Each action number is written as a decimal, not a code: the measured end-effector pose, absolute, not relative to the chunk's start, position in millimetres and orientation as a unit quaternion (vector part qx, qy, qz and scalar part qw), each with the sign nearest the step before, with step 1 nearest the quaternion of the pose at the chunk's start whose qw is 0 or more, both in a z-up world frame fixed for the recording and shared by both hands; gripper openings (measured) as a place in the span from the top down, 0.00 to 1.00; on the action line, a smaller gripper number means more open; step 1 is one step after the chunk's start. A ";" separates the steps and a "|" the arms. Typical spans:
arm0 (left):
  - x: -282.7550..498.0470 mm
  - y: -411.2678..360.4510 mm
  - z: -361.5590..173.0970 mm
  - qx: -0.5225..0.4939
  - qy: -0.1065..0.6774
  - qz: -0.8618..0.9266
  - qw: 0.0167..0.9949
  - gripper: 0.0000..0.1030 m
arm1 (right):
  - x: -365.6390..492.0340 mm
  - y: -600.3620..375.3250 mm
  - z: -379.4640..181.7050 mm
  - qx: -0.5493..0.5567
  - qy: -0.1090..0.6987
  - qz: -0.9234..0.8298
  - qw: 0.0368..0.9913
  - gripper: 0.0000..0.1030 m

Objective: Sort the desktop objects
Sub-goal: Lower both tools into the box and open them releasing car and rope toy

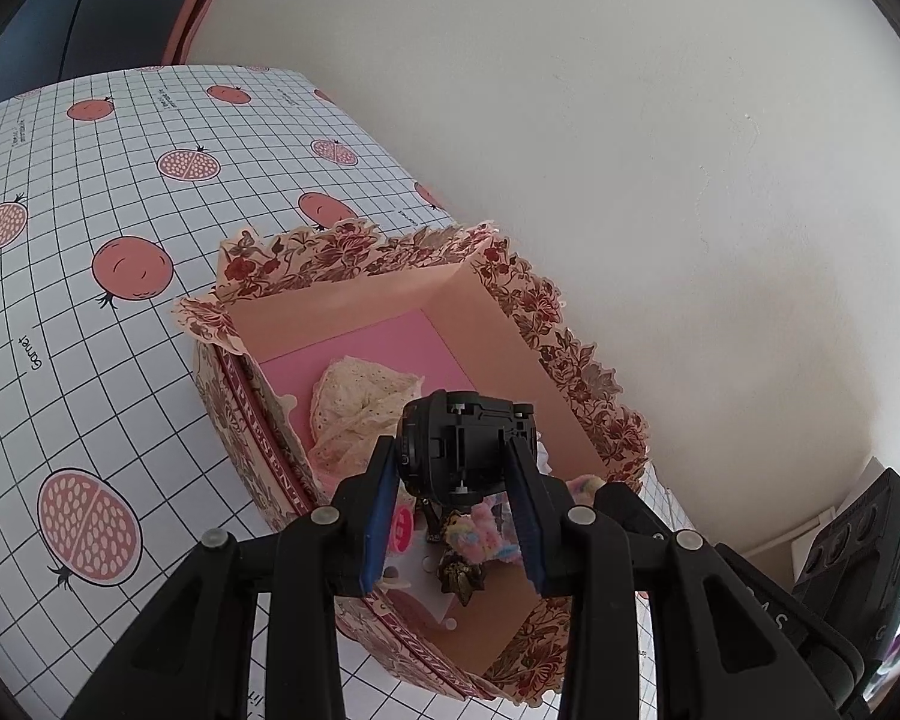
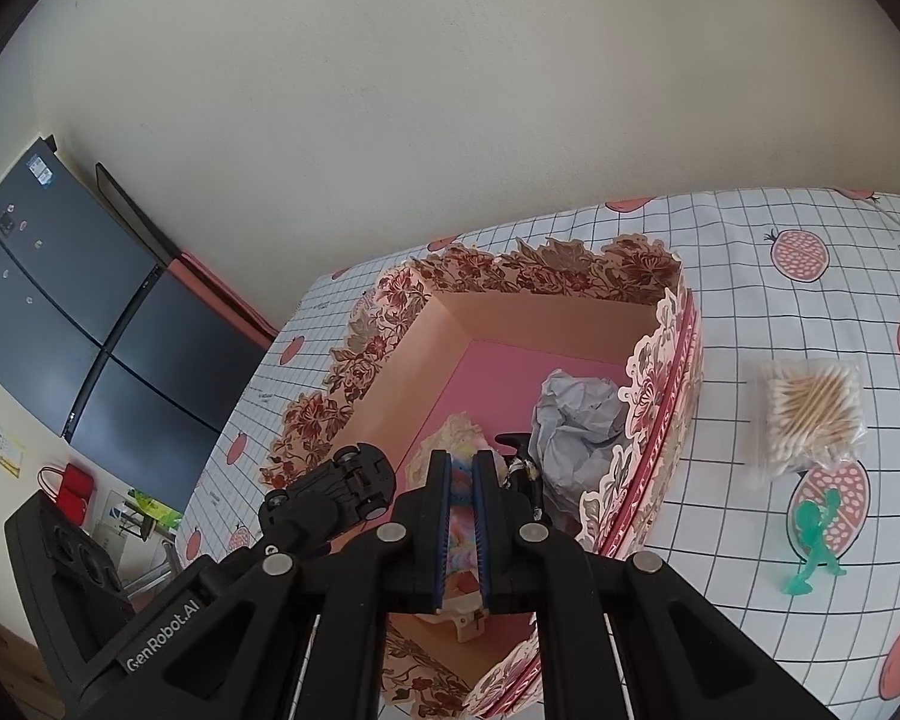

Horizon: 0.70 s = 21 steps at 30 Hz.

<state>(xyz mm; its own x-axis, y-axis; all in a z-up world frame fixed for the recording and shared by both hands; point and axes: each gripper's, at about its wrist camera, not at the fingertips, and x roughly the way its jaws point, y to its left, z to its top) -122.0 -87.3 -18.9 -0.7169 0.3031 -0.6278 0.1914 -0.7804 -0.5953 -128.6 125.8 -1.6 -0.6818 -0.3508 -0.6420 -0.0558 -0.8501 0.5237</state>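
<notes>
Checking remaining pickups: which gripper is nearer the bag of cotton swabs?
Right. The right gripper is over the floral box, and the bag of cotton swabs lies just outside that box's wall. The left gripper, holding the toy car, is on the box's far side.

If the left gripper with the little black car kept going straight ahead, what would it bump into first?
Probably the cream lace cloth lying on the pink bottom of the flowery box. The left gripper, shut on the toy car, points down into the box, though depth is hard to judge.
</notes>
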 end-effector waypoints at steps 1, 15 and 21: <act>-122.3 -86.8 -19.1 -0.375 -0.330 0.865 0.034 0.64 | -128.4 125.7 -1.4 0.390 -0.261 -0.879 0.085 0.92; -124.8 -83.4 -19.4 -0.381 -0.322 0.866 0.036 0.64 | -129.9 125.3 -3.0 0.397 -0.257 -0.877 0.085 0.88; -124.6 -83.0 -18.7 -0.381 -0.321 0.867 0.037 0.64 | -127.9 126.4 -0.6 0.395 -0.257 -0.878 0.086 0.88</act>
<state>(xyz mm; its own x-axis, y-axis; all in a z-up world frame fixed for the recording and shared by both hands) -124.6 -83.0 -18.7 -0.7075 0.3087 -0.6357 0.1794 -0.7917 -0.5840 -127.9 126.4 -0.6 -0.6730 -0.3536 -0.6497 -0.0531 -0.8530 0.5192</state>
